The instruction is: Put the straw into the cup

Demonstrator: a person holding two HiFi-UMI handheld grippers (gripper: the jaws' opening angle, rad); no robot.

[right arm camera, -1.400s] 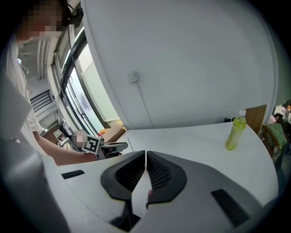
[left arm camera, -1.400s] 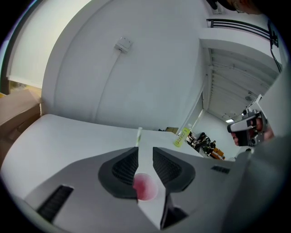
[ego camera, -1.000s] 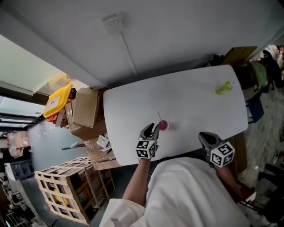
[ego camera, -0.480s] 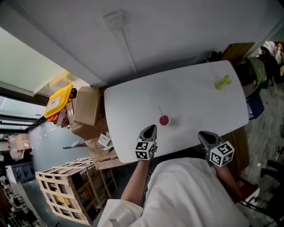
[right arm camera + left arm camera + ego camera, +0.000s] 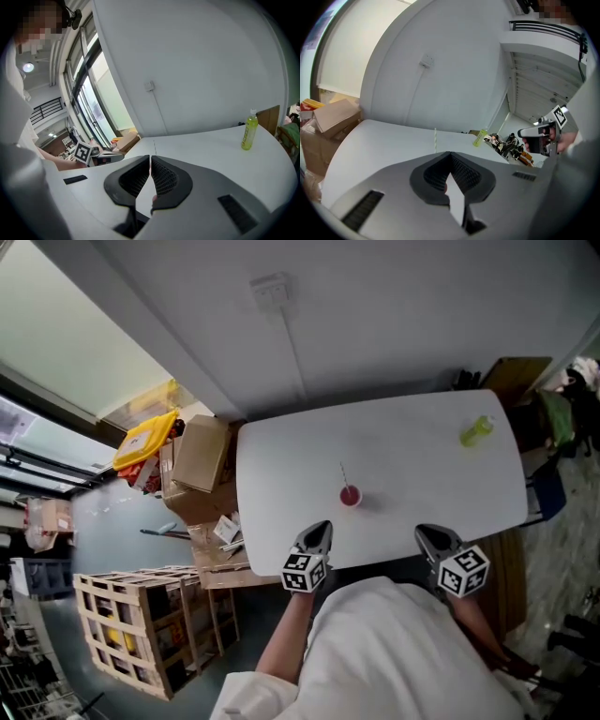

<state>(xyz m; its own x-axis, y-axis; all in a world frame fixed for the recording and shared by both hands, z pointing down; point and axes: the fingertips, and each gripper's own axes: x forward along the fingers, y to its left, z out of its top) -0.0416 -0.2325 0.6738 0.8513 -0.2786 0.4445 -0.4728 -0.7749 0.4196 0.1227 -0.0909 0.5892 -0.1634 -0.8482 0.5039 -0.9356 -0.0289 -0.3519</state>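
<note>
Sitting upright in the cup [image 5: 350, 495]: straw [image 5: 343, 474], leaning slightly away from the person. Cup is on the table [image 5: 422, 456], a little ahead of the left gripper [image 5: 318, 529] tips and apart from them; from the right gripper [image 5: 430, 536] it's ahead and off to the left.

Left gripper: jaws fully together, nothing between. In the left gripper view the straw [image 5: 435, 140] pokes up just above the closed tips; the cup itself is hidden behind the jaws.

Right gripper: jaws together too, only a hairline seam showing, empty. It hangs at the near table edge, well apart from the cup.

Both grippers sit side by side at the near edge, pointing out over the table and down a bit.

Bottle [image 5: 476, 430], yellow-green, stands far ahead of the right gripper and to its right, near the far corner; well apart from the cup.

Off the table, left of the left gripper: box [image 5: 204, 454] and crate [image 5: 141, 624] on the floor.
</note>
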